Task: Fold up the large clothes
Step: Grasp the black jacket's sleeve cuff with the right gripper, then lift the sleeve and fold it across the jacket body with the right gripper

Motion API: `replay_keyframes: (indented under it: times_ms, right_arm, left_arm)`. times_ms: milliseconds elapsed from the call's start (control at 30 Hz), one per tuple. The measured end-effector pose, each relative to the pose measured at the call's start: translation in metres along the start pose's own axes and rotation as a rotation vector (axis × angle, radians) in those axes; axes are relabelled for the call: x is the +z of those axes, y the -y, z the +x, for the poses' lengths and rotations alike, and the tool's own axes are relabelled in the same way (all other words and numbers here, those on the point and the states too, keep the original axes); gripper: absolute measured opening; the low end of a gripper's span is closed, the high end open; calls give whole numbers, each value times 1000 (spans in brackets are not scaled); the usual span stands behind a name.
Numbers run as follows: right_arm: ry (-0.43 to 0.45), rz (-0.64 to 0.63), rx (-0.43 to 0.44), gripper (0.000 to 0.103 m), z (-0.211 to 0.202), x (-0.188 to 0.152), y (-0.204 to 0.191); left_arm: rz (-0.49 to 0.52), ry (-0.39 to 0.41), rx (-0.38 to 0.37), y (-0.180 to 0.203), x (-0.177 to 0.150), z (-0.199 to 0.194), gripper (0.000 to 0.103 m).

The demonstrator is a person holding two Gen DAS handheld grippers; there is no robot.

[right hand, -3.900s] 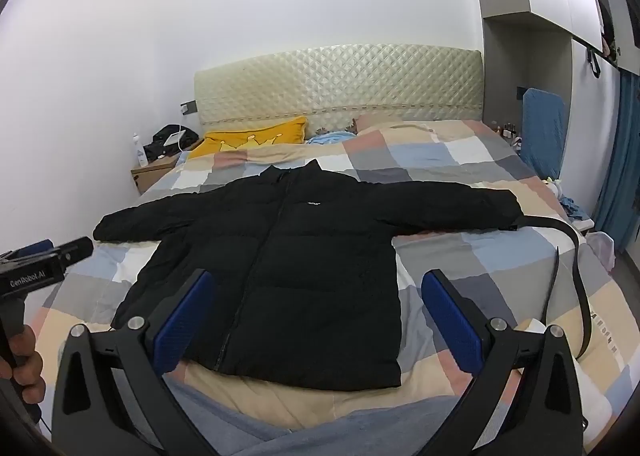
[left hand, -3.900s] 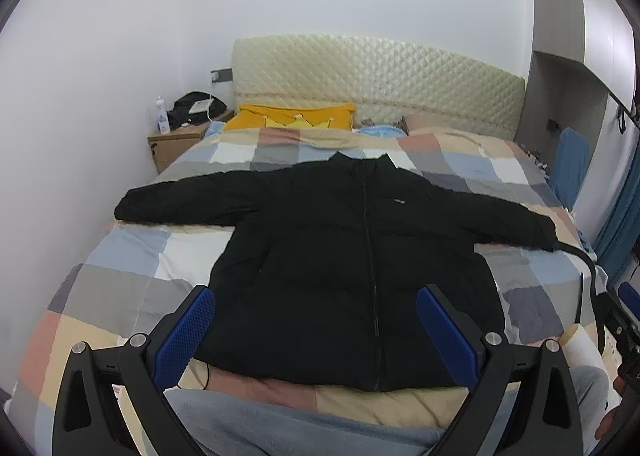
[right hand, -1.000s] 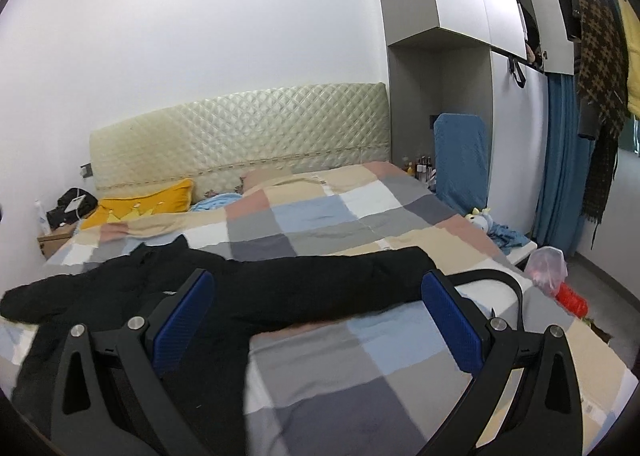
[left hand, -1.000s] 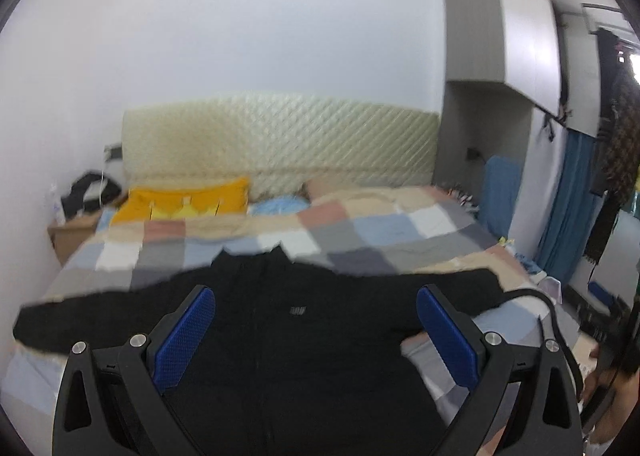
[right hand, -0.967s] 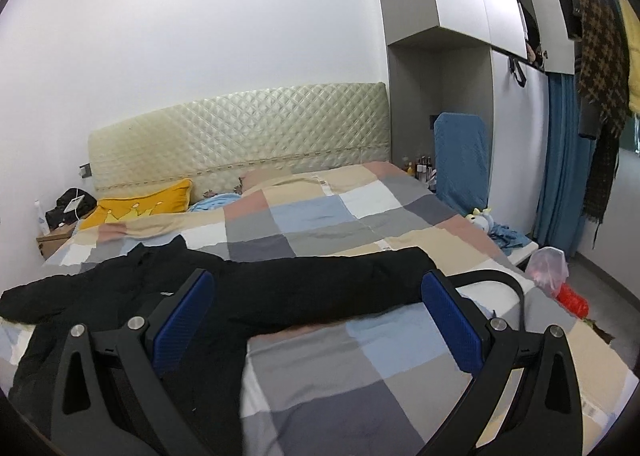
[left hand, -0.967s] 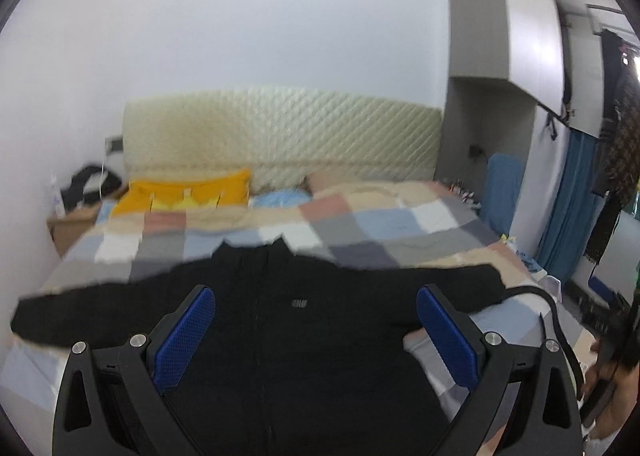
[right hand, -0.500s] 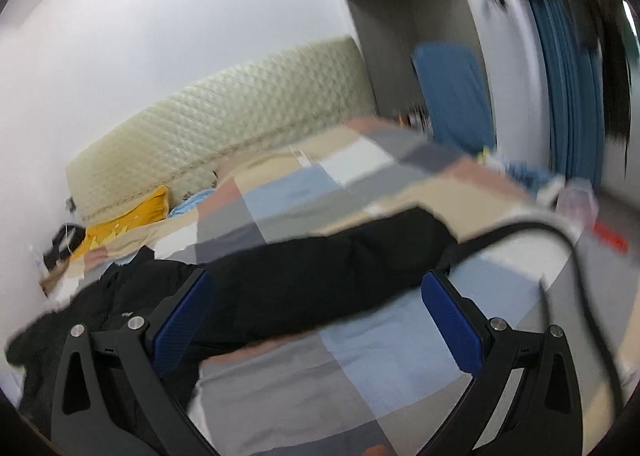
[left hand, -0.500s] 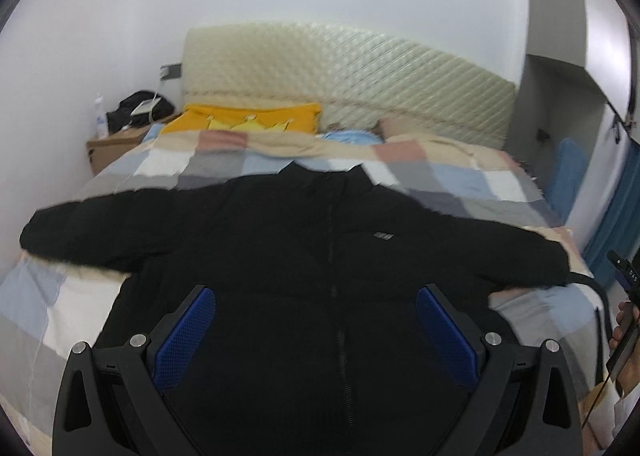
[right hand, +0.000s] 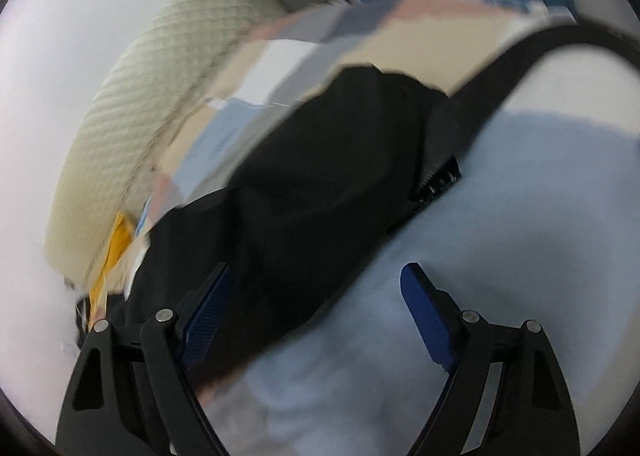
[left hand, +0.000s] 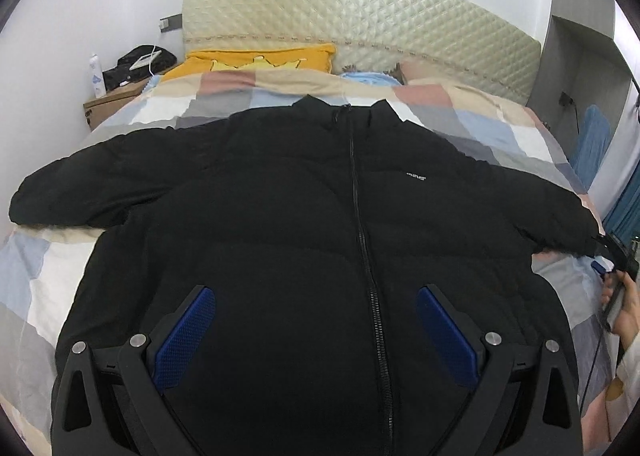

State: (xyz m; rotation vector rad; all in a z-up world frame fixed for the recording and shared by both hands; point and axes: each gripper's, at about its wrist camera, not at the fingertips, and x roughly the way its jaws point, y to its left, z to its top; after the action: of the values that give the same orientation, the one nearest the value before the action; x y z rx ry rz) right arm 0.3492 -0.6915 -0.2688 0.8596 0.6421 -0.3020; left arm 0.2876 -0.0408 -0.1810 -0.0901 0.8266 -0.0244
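Note:
A black zipped puffer jacket (left hand: 280,240) lies front up on the checked bed (left hand: 36,276), both sleeves spread out sideways. My left gripper (left hand: 316,320) hangs open over the jacket's lower body, blue pads wide apart and nothing pinched. In the blurred, rolled right wrist view, my right gripper (right hand: 316,304) sits low over the jacket's right sleeve (right hand: 320,175) near the cuff. Its jaws are closing; the sleeve runs between them, but the pads do not press on it. The person's hand (left hand: 628,308) holding that gripper shows at the right edge of the left wrist view.
A black belt (right hand: 520,51) curves over the bed beside the sleeve cuff. A yellow pillow (left hand: 256,59) and quilted headboard (left hand: 360,15) lie at the far end. A nightstand (left hand: 116,95) with a bottle and bag stands at far left.
Both grippers have dropped towards the bed. The left now looks down on the jacket's body; the right has swung and rolled to the sleeve end, and its jaws have narrowed.

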Motion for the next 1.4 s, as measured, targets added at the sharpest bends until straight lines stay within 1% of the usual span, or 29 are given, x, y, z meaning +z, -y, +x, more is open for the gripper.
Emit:
replay_keyframes:
  times_ms: [33,100,167,200,233,267,300,333,367,400,467,567,600,667,767,800,967,1033,1067,1100,1167,1233,1267,1400]
  right_arm:
    - [-1,39,5,81,9,3,6]
    - [14,75,34,78,18,9,9]
    - [26,73,62,75,24,13,4]
    - [19,68,96,69,28,14,0]
    - [7,65,134,58,32,15,-4]
    - [-1,56,154,57,35,14,-11]
    - [4,40,153,56,35,11,-18]
    - [6,16,151,53,35,9,-25]
    - [10,0,144,47,34,9,-30]
    - [18,-9,135,43,32,9,-33]
    - [43,4,130,22,25,10,-35]
    - [80,-2,131,13,11,16,-39]
    - [86,-14,138,12,6,17,-43]
    - [103,-44,124,11,-5,19,-53]
    - [148,-83,115,10,-28,22,-73]
    - [160,-105,112,10,-36,22,-81]
    - [213,-225,80,10,-75,26,-135]
    - [235,-272,64,10,-93,25,-161]
    - [245,-295,57,10,-102,24,-169]
    - [255,-322,52,10,-110,21,-180]
    - [280,-398,32,10,-129,9,-209]
    - [303,-457,27,10,-144,-2,-235]
    - [313,-477,27,10,-148,-6,-247]
    - [352,-558,15,10,-170,-30,-301]
  left_arm:
    - [1,-1,1,0,0,2,102]
    - [0,-4,2,0,0,5,102]
    - [-11,-8,-6,-1,1,8,102]
    - [-17,-10,-10,-1,2,9,102]
    - [-25,-11,-15,-4,2,10,102]
    - [-30,-13,-18,-4,2,11,102]
    - [-34,-15,-20,-4,2,12,102]
    - [-36,-18,-21,-4,3,13,102]
    - [-35,-22,-19,-5,3,15,102]
    - [-36,-24,-16,-5,4,16,102]
    - [-39,-31,-12,-7,4,18,102]
    - [-42,-39,-12,-9,4,19,102]
    - [-40,-37,-7,-11,5,18,102]
    - [-40,-17,8,-13,6,14,102]
    - [-31,58,49,-20,10,-2,102]
    - [-32,70,56,-23,11,-5,102]
    - [-75,118,69,-50,14,-22,102]
    - [-69,127,87,-59,15,-26,102]
    - [-61,133,115,-62,15,-29,102]
    - [-42,140,172,-65,15,-32,102]
    - [2,158,249,-70,15,-37,102]
    - [26,172,279,-76,14,-41,102]
    - [20,175,282,-80,13,-42,102]
    - [-3,177,223,-92,12,-47,102]
